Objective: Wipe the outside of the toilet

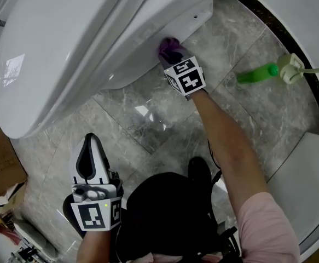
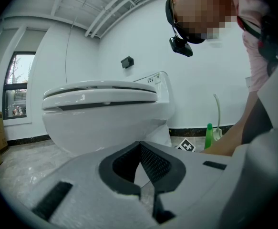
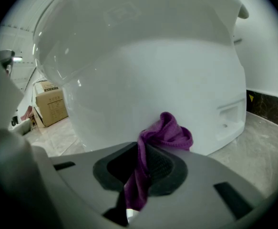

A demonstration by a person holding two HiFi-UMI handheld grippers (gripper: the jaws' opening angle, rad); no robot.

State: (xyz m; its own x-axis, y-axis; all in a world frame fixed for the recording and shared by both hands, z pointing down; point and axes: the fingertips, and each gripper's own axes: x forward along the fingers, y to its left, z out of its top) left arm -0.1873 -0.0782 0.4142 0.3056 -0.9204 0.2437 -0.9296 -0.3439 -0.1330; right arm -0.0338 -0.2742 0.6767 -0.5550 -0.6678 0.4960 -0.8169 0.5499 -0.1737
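Much grey marble floor (image 1: pixel 148 130) lay around the toilet (image 1: pixel 77 43). The right hand-held gripper (image 3: pixel 141 149) pinched a purple cloth (image 3: pixel 169 130) against it; the left hand-held gripper (image 2: pixel 139 144) was closed, empty.

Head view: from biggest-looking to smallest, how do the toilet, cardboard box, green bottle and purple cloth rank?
1. Toilet, by far.
2. Cardboard box, though the frame edge cuts it off.
3. Green bottle and purple cloth look about alike; the right gripper hides part of the cloth.
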